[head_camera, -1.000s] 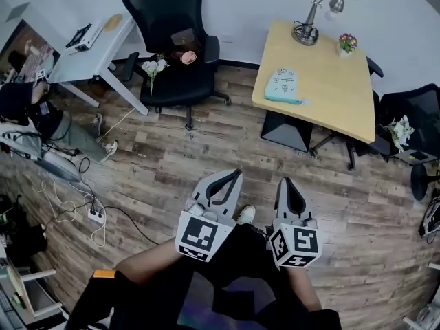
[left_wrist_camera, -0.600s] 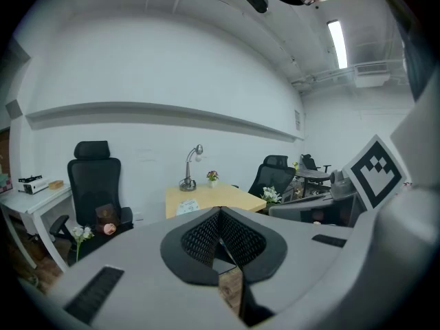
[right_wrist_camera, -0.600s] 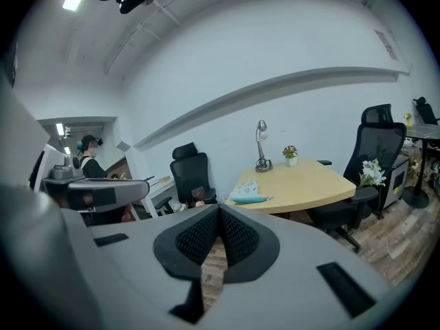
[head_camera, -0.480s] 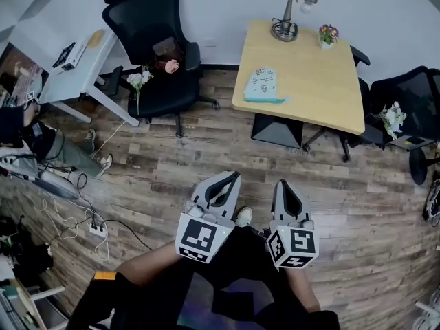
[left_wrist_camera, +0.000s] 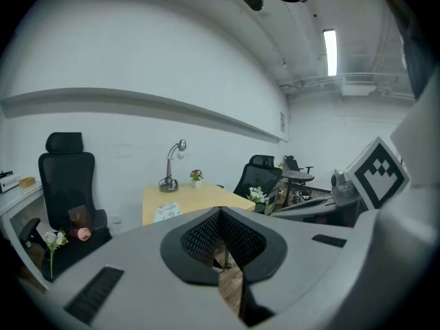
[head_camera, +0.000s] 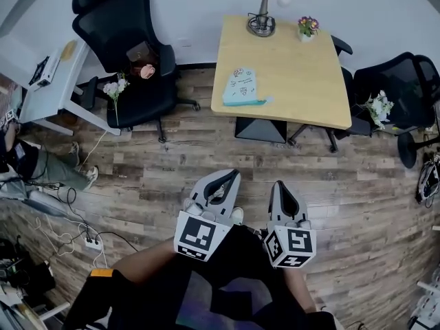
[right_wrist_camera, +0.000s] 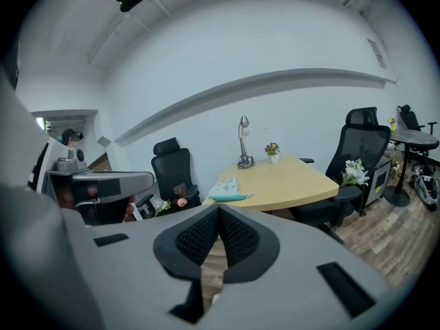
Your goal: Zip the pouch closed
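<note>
A light teal pouch (head_camera: 242,86) with a printed pattern lies on the near left part of a wooden table (head_camera: 302,81) across the room. It also shows far off as the pouch (left_wrist_camera: 167,212) in the left gripper view and the pouch (right_wrist_camera: 225,188) in the right gripper view. My left gripper (head_camera: 232,175) and right gripper (head_camera: 283,184) are held side by side over the floor, well short of the table and pointing towards it. Both are shut with nothing between the jaws: left gripper (left_wrist_camera: 220,210), right gripper (right_wrist_camera: 218,207).
A desk lamp (head_camera: 265,9) and a small flower pot (head_camera: 306,27) stand at the table's far edge. A black office chair (head_camera: 130,53) holding small items stands to the left, another chair (head_camera: 405,88) to the right. White desk (head_camera: 41,81), floor cables and power strip (head_camera: 89,243) at left.
The table with the pouch has shifted left and nearer in the head view as I moved towards it. Both grippers keep the same shut pose side by side.
</note>
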